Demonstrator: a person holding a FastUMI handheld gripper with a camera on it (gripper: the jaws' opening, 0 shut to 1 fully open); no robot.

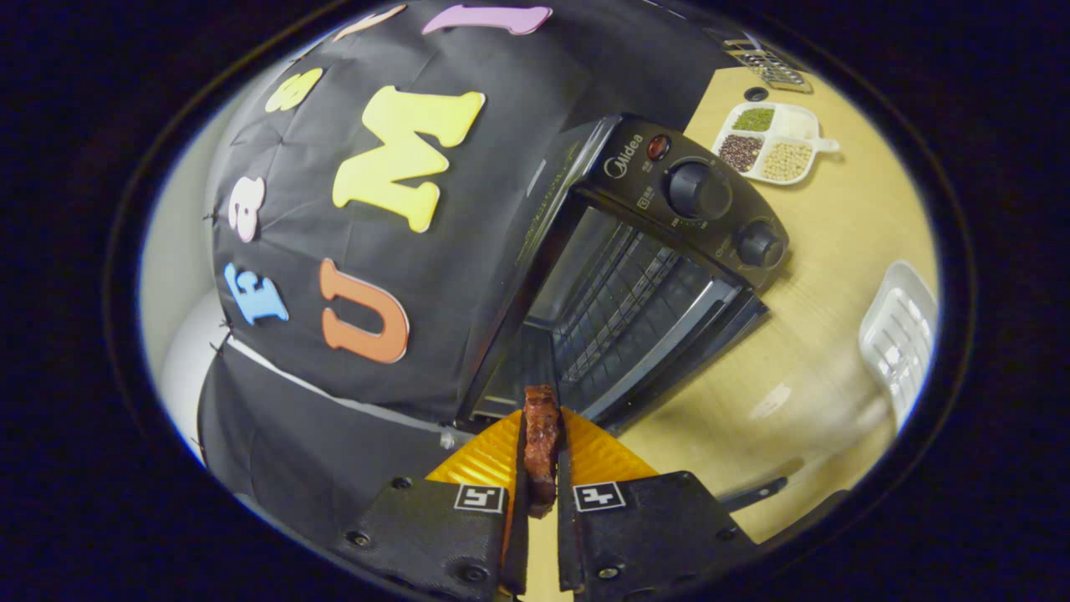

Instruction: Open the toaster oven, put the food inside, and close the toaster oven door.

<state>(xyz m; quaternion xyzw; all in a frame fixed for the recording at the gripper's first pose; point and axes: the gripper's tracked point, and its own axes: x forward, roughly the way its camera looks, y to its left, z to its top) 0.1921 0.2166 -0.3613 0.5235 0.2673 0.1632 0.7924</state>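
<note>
Gripper clenched on the food, a reddish-brown meat strip pinched edge-on between both fingers, tip poking out ahead. Held narrow like that probably so it slides in over the rack. Just beyond: toaster oven, door already dropped open, wire rack showing inside, cavity looks empty. Food not in yet. Oven sits on a light wooden table; sectioned dish of beans behind it, white basket off to the side.
</note>
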